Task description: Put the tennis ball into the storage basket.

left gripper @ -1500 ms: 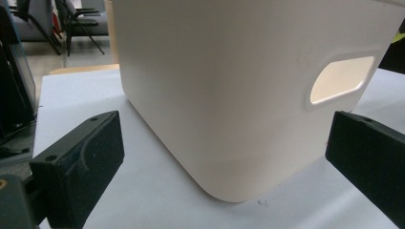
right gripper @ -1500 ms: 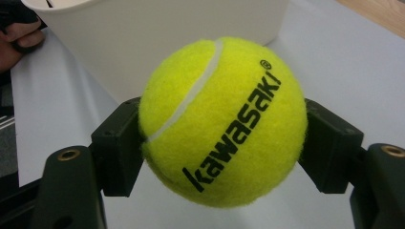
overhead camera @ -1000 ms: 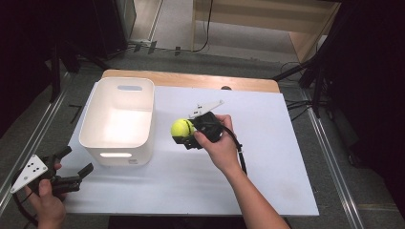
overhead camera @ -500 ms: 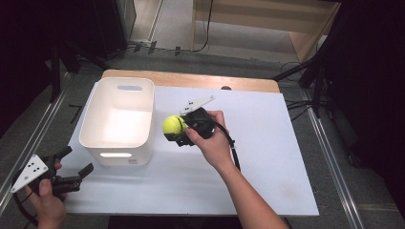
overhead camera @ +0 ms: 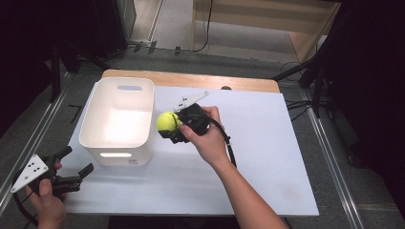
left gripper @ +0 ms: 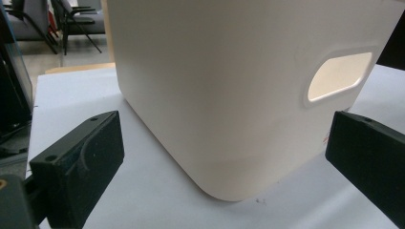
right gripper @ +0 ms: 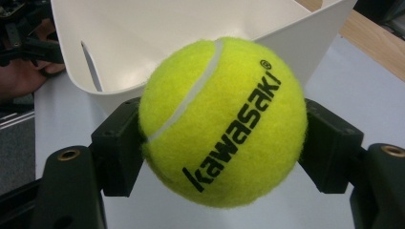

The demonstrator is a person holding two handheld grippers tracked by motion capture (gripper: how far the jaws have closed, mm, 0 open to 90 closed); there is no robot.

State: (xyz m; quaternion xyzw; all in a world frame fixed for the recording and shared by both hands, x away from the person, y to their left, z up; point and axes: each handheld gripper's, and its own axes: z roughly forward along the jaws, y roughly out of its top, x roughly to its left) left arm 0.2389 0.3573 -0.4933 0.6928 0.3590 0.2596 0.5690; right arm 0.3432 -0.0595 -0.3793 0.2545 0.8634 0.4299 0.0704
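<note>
The tennis ball (right gripper: 223,121) carries the word "kawasaki" in black lowercase letters running diagonally across its yellow felt, with a small registered-trademark mark at the end and a white seam curving up its left side. The right hand-held gripper (overhead camera: 177,128) is clamped on the ball, one black jaw pressed to each side of it, and holds it above the white surface (overhead camera: 267,157), just beside the right wall of the white bin (overhead camera: 119,121) near its rim. In the right gripper view the ball covers the near corner of the bin, and the bin's rim is cut off by the top of the picture.

The left hand-held gripper (overhead camera: 76,162) sits at the near left corner of the surface, its jaws wide apart with nothing between them, pointing at the bin's near wall. In the left gripper view that wall shows an oval handle cutout (left gripper: 340,76); the bin's top is cut off. No writing can be read on the bin. The dark surroundings beyond the surface are hard to make out.
</note>
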